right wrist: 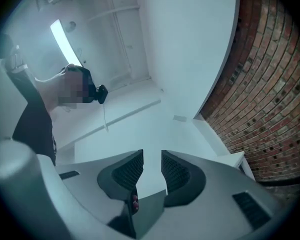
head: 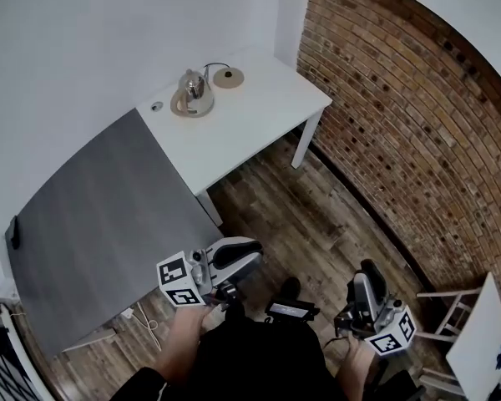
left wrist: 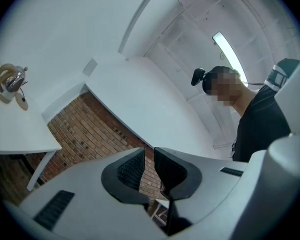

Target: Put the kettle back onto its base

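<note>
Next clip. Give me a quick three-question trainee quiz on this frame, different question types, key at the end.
1. True or false: the left claw grips the kettle.
2. The kettle is on: A) the white table; B) the floor; C) a chair.
3. What does the right claw hold?
Key: 1 false; 2 A; 3 nothing, its jaws stand apart and empty.

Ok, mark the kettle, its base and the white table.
kettle [head: 193, 85]: head view, its shiny body.
base [head: 229, 78]: head view, middle of the tan disc.
white table [head: 263, 111]: head view, bare top.
</note>
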Motion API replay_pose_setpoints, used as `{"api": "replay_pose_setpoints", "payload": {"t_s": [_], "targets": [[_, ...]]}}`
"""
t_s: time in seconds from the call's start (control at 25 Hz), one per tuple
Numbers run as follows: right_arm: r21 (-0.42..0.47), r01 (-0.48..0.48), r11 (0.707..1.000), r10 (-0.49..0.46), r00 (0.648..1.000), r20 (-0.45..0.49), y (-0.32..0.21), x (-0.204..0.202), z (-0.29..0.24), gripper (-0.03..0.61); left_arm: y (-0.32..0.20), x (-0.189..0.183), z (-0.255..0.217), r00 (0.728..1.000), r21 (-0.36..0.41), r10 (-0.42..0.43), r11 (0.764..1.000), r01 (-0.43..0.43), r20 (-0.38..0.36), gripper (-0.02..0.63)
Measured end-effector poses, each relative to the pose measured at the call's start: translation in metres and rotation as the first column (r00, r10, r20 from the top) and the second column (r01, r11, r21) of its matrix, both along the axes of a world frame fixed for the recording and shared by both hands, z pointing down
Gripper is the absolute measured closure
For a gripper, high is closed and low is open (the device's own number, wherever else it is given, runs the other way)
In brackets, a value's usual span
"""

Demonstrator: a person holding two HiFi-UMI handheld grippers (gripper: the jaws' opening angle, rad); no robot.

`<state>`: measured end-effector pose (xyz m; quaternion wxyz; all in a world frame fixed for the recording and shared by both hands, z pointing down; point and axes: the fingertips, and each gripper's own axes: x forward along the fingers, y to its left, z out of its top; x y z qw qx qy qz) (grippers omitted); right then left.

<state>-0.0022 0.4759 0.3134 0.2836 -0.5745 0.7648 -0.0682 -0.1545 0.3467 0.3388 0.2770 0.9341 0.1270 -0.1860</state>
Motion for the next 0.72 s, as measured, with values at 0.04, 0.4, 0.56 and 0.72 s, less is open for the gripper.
{"api": "replay_pose_setpoints", "payload": {"t_s": [0.04, 0.4, 0.56, 0.72], "targets": [[0.003, 0.014, 1.0, -0.014, 1.0, 0.004, -0.006, 0.015, -0.001, 0.465, -0.003, 0.011, -0.002, 1.0, 0.007, -0.015, 1.0, 0.015, 0.0, 0.559], [0.047, 0.139, 0.989, -0.141, 0.99, 0.027, -0.033, 0.132, -0.016, 0.465, -0.01, 0.103, -0.021, 0.991, 0.052, -0.132, 0.99, 0.132, -0.003, 0.558], [0.039, 0.188, 0.981, -0.19, 0.98, 0.053, -0.044, 0.162, -0.004, 0.465, -0.01, 0.129, -0.014, 0.982, 0.048, -0.187, 0.982, 0.185, 0.04, 0.538], [0.045, 0.216, 0.975, -0.219, 0.973, 0.077, -0.053, 0.177, -0.001, 0.465, -0.014, 0.149, -0.007, 0.972, 0.036, -0.212, 0.977, 0.209, 0.097, 0.452]]}}
